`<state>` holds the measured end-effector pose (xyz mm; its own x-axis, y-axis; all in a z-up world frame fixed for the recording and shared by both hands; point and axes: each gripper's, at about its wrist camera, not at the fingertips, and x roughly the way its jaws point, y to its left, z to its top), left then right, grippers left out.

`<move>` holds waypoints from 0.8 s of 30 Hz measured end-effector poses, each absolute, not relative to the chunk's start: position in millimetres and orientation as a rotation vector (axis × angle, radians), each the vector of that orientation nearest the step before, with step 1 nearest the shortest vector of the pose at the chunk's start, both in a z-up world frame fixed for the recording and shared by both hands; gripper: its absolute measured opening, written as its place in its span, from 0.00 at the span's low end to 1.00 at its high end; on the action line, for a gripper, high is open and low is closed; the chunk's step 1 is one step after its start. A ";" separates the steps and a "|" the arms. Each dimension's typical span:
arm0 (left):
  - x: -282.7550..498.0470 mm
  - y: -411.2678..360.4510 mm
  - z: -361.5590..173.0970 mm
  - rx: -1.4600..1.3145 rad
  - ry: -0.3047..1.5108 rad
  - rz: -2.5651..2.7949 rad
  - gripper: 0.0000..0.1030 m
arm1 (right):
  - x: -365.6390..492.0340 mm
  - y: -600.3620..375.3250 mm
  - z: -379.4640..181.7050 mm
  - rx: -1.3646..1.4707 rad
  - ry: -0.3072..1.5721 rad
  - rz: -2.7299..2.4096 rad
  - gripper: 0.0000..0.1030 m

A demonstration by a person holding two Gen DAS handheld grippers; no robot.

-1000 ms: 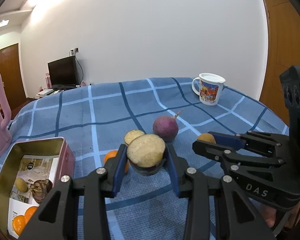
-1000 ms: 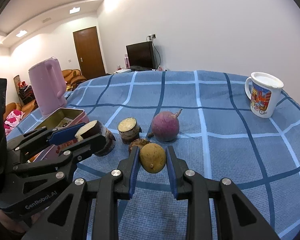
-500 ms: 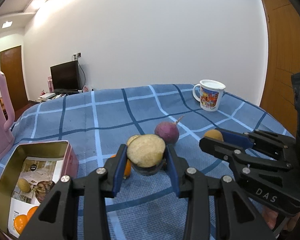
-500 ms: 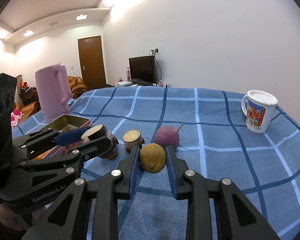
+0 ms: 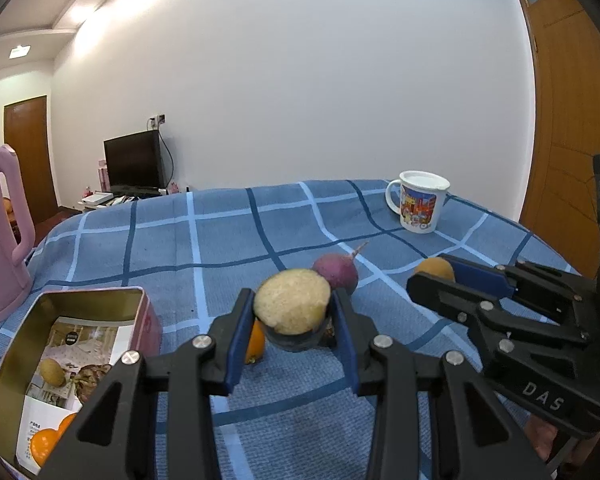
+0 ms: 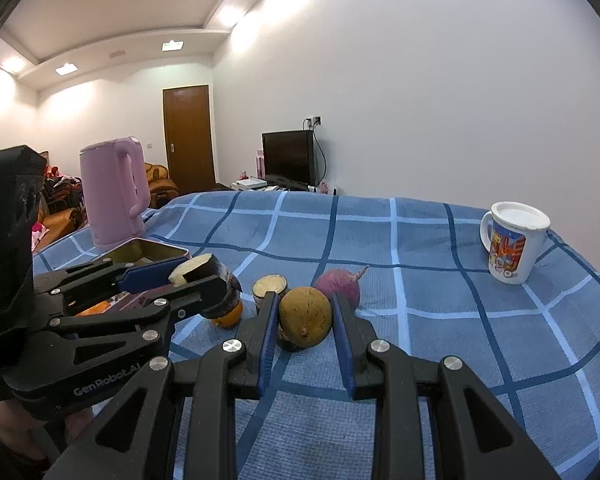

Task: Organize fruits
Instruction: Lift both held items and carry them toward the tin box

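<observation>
One broad table under a blue checked cloth (image 5: 220, 248) carries everything, and nothing lying on it has shifted in the last second. The pink kettle (image 5: 0, 232), the open tin (image 5: 150, 320) and the mug (image 5: 420, 208) stand where they stood.

What has changed is the tilt of the two tools. Both views now take in more wall and less cloth, so I judge that both have been tipped up a little, and the right one has been raised slightly.

The left gripper (image 5: 293, 300) is pinching a dark-skinned cut piece (image 5: 290, 308), pale face toward the camera, clear of the cloth and just right of the tin. The right gripper (image 6: 305, 304) is clamped on a yellow-brown fruit (image 6: 306, 316), also held in the air. Neither grip has loosened.

On the cloth remain a purple root (image 5: 336, 272), a second cut piece (image 6: 270, 286) and an orange (image 5: 256, 344). The second cut piece is hidden behind the held one in the left view. Inside the tin lie oranges (image 5: 44, 440) and a small brown fruit (image 5: 52, 372), as before.

I read it as two pickups done and the carry to the tin just starting, with three pieces left to collect.
</observation>
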<state>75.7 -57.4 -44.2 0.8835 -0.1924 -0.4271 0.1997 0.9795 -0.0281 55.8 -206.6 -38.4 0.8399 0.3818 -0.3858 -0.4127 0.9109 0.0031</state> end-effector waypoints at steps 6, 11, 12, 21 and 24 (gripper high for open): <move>72.0 -56.1 -42.9 0.015 0.423 -0.198 0.39 | 52.8 -206.8 -36.6 -0.089 0.369 0.427 0.28; 66.0 -55.2 -41.0 0.012 0.393 -0.188 0.39 | 50.9 -209.3 -35.7 -0.085 0.350 0.427 0.28; 64.6 -54.8 -40.4 0.012 0.384 -0.185 0.39 | 49.8 -209.6 -35.4 -0.085 0.344 0.427 0.28; 57.2 -54.9 -37.9 0.017 0.344 -0.173 0.39 | 41.6 -210.5 -32.7 -0.091 0.301 0.430 0.28; 55.7 -54.6 -37.4 0.018 0.334 -0.168 0.39 | 40.5 -210.2 -32.6 -0.093 0.294 0.432 0.28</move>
<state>55.7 -54.6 -37.4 0.9309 -0.1611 -0.3279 0.1669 0.9859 -0.0104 40.5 -210.2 -32.6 0.8665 0.3988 -0.3002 -0.4255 0.9046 -0.0267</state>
